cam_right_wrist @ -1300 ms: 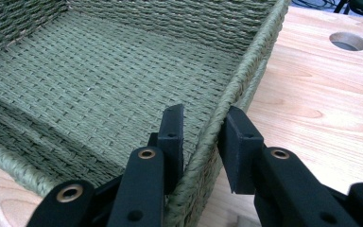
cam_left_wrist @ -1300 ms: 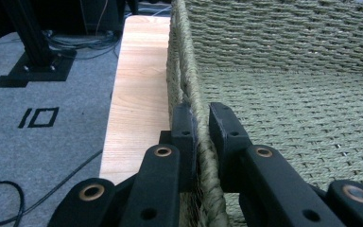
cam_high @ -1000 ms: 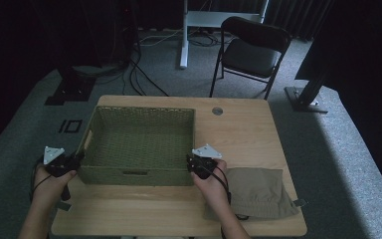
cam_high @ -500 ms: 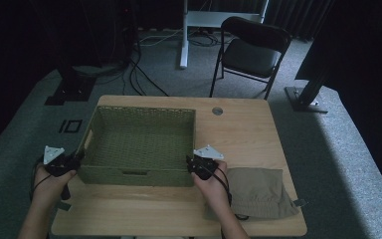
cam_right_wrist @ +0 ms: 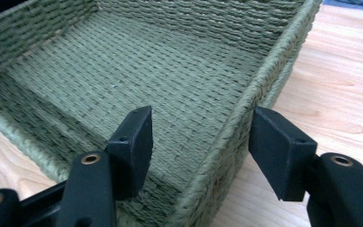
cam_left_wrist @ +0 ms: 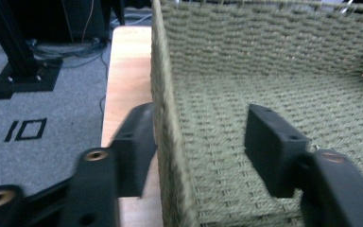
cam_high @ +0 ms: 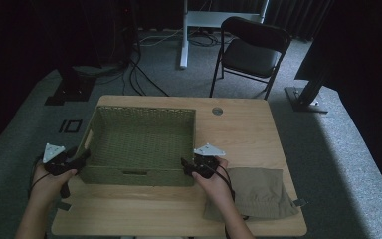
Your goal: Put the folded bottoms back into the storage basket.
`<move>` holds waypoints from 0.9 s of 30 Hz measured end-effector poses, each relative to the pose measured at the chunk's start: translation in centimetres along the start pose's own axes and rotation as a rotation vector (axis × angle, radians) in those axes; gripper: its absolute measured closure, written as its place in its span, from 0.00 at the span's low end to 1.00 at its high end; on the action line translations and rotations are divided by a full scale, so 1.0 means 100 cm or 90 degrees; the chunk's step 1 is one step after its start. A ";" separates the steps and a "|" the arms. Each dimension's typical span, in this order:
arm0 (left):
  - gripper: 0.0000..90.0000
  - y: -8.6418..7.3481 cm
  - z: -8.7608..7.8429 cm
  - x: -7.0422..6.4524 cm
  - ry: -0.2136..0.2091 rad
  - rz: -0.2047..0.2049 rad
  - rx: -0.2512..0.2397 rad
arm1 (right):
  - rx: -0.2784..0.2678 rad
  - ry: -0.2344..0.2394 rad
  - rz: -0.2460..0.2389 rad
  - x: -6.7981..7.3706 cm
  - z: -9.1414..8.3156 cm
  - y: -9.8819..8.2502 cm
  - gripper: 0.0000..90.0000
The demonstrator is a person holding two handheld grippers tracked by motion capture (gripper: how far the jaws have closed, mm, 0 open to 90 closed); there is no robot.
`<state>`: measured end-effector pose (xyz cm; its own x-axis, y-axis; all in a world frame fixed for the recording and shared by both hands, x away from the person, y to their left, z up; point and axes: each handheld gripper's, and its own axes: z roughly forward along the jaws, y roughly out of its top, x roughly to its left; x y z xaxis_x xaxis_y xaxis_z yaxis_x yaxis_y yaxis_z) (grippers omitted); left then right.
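Note:
A green woven basket [cam_high: 144, 110] stands empty on the wooden table [cam_high: 243, 129]. My left gripper [cam_high: 83, 158] straddles its left wall near the front corner. In the left gripper view, one jaw of the left gripper [cam_left_wrist: 198, 142] is outside the wall [cam_left_wrist: 168, 118] and the other inside, clear of it. My right gripper [cam_high: 185, 167] straddles the right wall near the front corner. In the right gripper view, the right gripper [cam_right_wrist: 201, 142] has the rim [cam_right_wrist: 246, 113] between its parted jaws, untouched. Both grippers' jaws have just been opening and now stand open.
A folded khaki cloth [cam_high: 258, 191] lies on the table just right of my right hand. A round cable hole [cam_high: 217, 110] sits behind the basket's right corner. A black folding chair [cam_high: 251, 52] and a desk frame stand on the carpet beyond the table.
Both pairs of jaws have come off the basket's side walls. The hands and the basket stay where they were.

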<state>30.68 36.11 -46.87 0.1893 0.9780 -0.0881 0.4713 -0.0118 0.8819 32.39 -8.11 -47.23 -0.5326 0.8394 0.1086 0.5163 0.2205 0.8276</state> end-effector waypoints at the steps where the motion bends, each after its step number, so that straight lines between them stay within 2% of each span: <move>1: 0.46 0.002 -0.001 0.000 -0.001 -0.005 -0.005 | -0.004 -0.003 -0.007 0.000 0.000 0.000 0.38; 5: 0.38 0.008 -0.006 0.000 -0.006 -0.011 -0.009 | -0.040 -0.004 -0.036 -0.002 0.001 0.001 0.22; 9: 0.31 0.013 -0.012 -0.002 -0.009 -0.018 -0.010 | -0.062 0.000 -0.054 -0.002 -0.002 0.005 0.18; 11: 0.27 0.014 -0.014 -0.004 -0.016 -0.009 -0.002 | -0.069 -0.001 -0.067 -0.002 -0.005 0.009 0.16; 16: 0.22 0.019 -0.018 -0.010 -0.020 0.008 -0.007 | -0.080 -0.002 -0.082 -0.004 -0.013 0.015 0.14; 19: 0.21 0.022 -0.020 -0.014 -0.017 0.025 -0.011 | -0.092 -0.021 -0.085 -0.006 -0.018 0.019 0.14; 21: 0.21 0.025 -0.021 -0.018 -0.018 0.032 -0.013 | -0.097 -0.006 -0.079 -0.007 -0.021 0.020 0.14; 27: 0.18 0.032 -0.023 -0.029 -0.026 0.032 -0.028 | -0.101 -0.011 -0.087 -0.011 -0.030 0.022 0.14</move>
<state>29.67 33.75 -42.78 0.2478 0.9669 -0.0613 0.4227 -0.0509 0.9049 32.09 -9.99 -43.86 -0.5774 0.8162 -0.0190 0.3272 0.2526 0.9106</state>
